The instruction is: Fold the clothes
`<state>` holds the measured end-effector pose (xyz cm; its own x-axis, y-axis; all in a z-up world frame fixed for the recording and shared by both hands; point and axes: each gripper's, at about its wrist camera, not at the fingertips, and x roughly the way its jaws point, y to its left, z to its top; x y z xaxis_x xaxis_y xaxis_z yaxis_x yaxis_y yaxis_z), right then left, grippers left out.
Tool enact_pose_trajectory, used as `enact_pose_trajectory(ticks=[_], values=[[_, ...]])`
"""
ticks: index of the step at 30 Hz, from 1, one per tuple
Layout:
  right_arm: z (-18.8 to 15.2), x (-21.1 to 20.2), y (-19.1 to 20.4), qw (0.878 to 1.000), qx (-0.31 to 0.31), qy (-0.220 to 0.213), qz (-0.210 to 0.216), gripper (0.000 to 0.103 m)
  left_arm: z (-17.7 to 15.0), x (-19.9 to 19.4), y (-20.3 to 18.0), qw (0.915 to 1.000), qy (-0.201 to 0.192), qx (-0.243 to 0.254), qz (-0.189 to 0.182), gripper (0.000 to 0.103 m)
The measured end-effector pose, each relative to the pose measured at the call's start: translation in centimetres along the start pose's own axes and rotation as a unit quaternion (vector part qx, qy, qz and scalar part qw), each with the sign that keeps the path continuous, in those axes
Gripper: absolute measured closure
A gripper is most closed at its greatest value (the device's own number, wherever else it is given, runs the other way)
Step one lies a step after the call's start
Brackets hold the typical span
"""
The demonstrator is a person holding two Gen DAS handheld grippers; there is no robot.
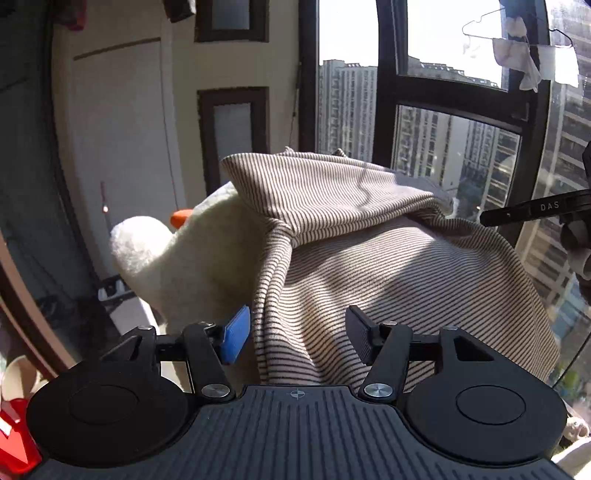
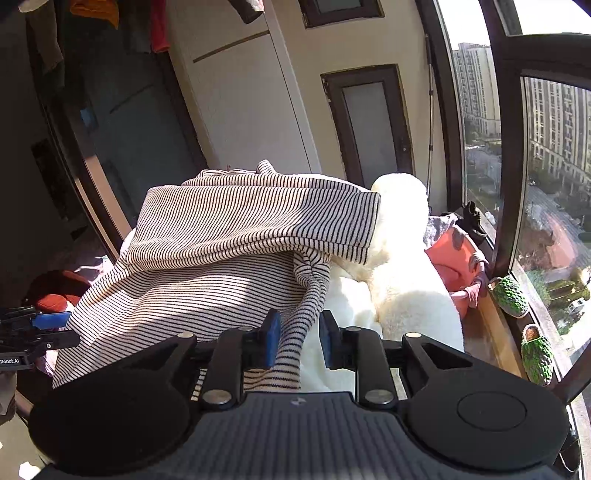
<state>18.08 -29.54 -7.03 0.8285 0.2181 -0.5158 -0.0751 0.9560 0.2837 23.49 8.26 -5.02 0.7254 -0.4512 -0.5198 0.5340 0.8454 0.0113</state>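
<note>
A beige striped garment (image 1: 369,251) lies draped over a white plush toy (image 1: 177,266), with a sleeve folded across its top. My left gripper (image 1: 295,338) is open, its fingers on either side of the garment's lower left edge. In the right wrist view the same striped garment (image 2: 221,251) covers the white plush toy (image 2: 402,280). My right gripper (image 2: 298,341) is open, and the garment's hanging right edge passes between its fingers. The left gripper also shows at the left edge of the right wrist view (image 2: 37,328).
A large window (image 1: 461,110) with dark frames stands behind the pile. A pink basket (image 2: 454,269) with clothes sits right of the plush. Two green slippers (image 2: 537,356) lie on the sill. Clothes hang overhead (image 2: 110,22). A red object (image 1: 11,435) lies low left.
</note>
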Motion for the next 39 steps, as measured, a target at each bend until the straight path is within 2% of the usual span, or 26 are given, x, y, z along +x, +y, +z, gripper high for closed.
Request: enact_pose_trajectory(ticks=[1,2,5,7,10,11,12,14,16,19,21,22,24,27,29,31,32,34,35,36,38,39], values=[[1.0,-0.4,-0.3,1.0,0.006,-0.022,-0.008,0.057,0.7,0.1,0.0,0.9999,-0.015,-0.002,0.0,0.03],[2.1,-0.4,-0.8,0.999,0.011,-0.043,-0.014,0.045,1.5,0.3,-0.2,0.9995,-0.03,-0.009,-0.005,0.03],[5.5,1.6,-3.6,0.996,0.039,-0.075,0.003,0.035,3.4,1.5,-1.7,0.9979,-0.062,-0.015,-0.008,0.026],[6.5,4.4,-5.7,0.995,0.079,-0.058,0.018,0.034,4.4,3.0,-3.5,0.9975,-0.07,0.001,0.002,0.022],[6.5,9.2,-8.8,0.988,0.147,0.004,0.055,0.035,4.8,6.1,-6.7,0.9945,-0.06,0.077,0.041,0.017],[6.1,10.5,-9.5,0.983,0.162,0.029,0.079,0.041,4.7,7.4,-7.7,0.9913,-0.051,0.106,0.061,0.017],[6.0,10.9,-9.5,0.982,0.158,0.039,0.092,0.068,4.6,8.7,-8.3,0.9867,-0.042,0.131,0.087,0.017],[6.1,11.3,-9.1,0.984,0.135,0.05,0.108,0.096,4.0,10.9,-8.8,0.9731,-0.029,0.178,0.144,0.017],[8.5,10.2,-7.0,0.99,0.082,0.017,0.112,0.099,3.5,12.8,-8.9,0.9563,-0.021,0.214,0.198,0.017],[12.5,8.2,-4.1,0.989,0.03,-0.04,0.136,0.1,4.0,13.2,-7.4,0.9544,-0.014,0.193,0.227,0.018],[14.9,6.7,-1.8,0.984,-0.009,-0.089,0.154,0.1,4.6,12.0,-6.3,0.9504,-0.035,0.178,0.252,0.017],[15.4,6.3,-0.9,0.981,-0.028,-0.109,0.156,0.1,4.9,11.4,-5.7,0.9488,-0.045,0.169,0.263,0.013],[15.5,6.2,0.5,0.977,-0.057,-0.139,0.153,0.1,5.5,10.2,-4.5,0.9521,-0.055,0.138,0.267,0.008],[13.2,8.0,-0.1,0.985,-0.057,-0.124,0.106,0.1,5.7,9.2,-3.0,0.9709,-0.056,0.087,0.216,0.008],[10.8,9.6,-1.7,0.993,-0.038,-0.09,0.066,0.099,4.9,8.8,-2.4,0.9815,-0.051,0.066,0.172,0.008],[8.6,11.4,-3.5,0.998,-0.005,-0.049,0.035,0.099,3.9,8.0,-0.8,0.9938,-0.041,0.007,0.103,0.009],[7.6,11.9,-4.3,0.999,0.015,-0.032,0.03,0.098,3.5,7.5,0.2,0.9967,-0.037,-0.027,0.067,0.009],[5.7,12.5,-5.5,0.999,0.049,-0.008,0.019,0.094,3.4,6.9,2.3,0.994,-0.036,-0.103,0.003,0.008],[5.2,12.3,-5.8,0.998,0.056,-0.01,0.01,0.085,3.6,6.7,3.5,0.9887,-0.037,-0.143,-0.027,0.007],[4.8,12.0,-5.9,0.998,0.062,-0.016,-0.002,0.065,3.9,6.6,4.5,0.9825,-0.04,-0.174,-0.052,0.007],[4.6,11.1,-5.9,0.996,0.077,-0.037,-0.027,0.048,5.0,7.1,5.1,0.9791,-0.05,-0.185,-0.069,0.005],[4.5,10.8,-5.9,0.995,0.089,-0.046,-0.02,0.045,5.4,7.7,4.8,0.9811,-0.048,-0.176,-0.065,0.005]])
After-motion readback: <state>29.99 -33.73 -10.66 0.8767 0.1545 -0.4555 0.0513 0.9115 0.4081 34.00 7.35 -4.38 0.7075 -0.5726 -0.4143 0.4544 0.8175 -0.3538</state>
